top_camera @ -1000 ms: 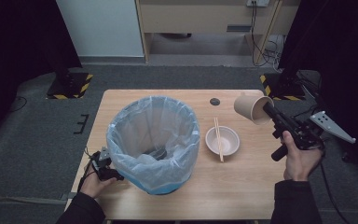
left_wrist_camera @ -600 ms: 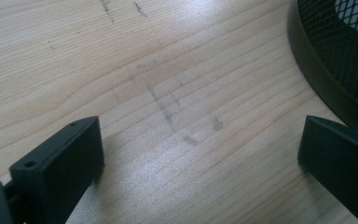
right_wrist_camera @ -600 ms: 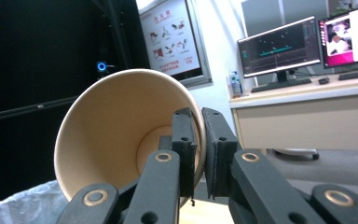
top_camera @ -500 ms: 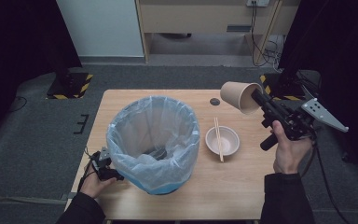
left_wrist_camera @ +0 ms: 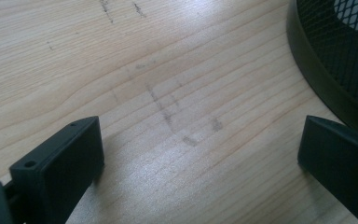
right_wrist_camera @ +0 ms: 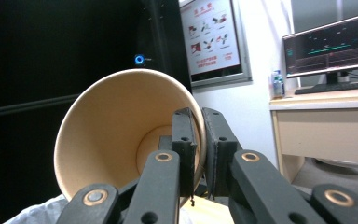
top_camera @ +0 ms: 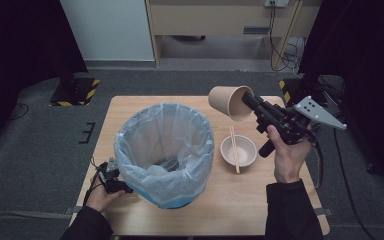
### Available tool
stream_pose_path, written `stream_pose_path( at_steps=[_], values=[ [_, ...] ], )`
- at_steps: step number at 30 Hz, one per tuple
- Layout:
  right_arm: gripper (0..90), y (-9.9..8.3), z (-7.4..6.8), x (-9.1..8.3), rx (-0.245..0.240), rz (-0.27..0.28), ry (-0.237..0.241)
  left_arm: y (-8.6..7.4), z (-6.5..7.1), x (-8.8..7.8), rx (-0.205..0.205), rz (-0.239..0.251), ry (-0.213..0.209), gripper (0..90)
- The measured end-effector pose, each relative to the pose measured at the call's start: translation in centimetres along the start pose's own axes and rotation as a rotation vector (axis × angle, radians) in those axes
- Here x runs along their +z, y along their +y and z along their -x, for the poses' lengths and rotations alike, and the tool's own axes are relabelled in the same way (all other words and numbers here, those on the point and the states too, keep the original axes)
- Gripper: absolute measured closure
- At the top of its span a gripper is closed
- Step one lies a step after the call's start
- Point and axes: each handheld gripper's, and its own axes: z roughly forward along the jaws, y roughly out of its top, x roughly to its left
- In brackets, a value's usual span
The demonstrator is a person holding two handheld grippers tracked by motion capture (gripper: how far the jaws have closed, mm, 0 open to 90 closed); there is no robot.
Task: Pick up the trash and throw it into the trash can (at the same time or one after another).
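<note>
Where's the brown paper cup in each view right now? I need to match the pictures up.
High view: the brown paper cup is upper right of centre, tipped, its wall pinched by the right gripper.
Left gripper view: not in it.
Right gripper view: the cup is centre-left, one jaw inside its mouth.
Shared landmark: the plastic-lined bin, whose dark mesh wall is top right in the left gripper view.

Tan paper cup (top_camera: 228,101), empty, tipped sideways, above the table's far side

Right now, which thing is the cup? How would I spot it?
Find the big bin with the plastic bag on the wooden table. Right of it, above the white bowl with chopsticks, the right gripper pinches the brown paper cup by its rim. It alone hangs tipped in the air.
</note>
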Motion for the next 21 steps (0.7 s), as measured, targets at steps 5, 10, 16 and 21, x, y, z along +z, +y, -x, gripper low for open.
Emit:
stream_pose_path(
  at_steps=[5, 10, 16, 21],
  values=[
    [84.6, -0.4, -1.1, 1.4, -0.003, -0.025, 0.035, 0.0, 0.0, 0.0, 0.001, 0.0, -0.001, 0.0],
    [84.6, -0.8, -2.0, 2.5, -0.015, -0.053, 0.054, 0.0, 0.0, 0.0, 0.001, 0.0, -0.001, 0.0],
    [84.6, -2.0, -3.3, 4.1, -0.028, -0.108, 0.093, 0.0, 0.0, 0.0, 0.003, 0.0, -0.002, 0.0],
    [84.4, -3.3, -4.1, 5.2, -0.039, -0.172, 0.118, 0.0, 0.0, 0.0, 0.003, 0.001, -0.003, 0.0]
  ],
)
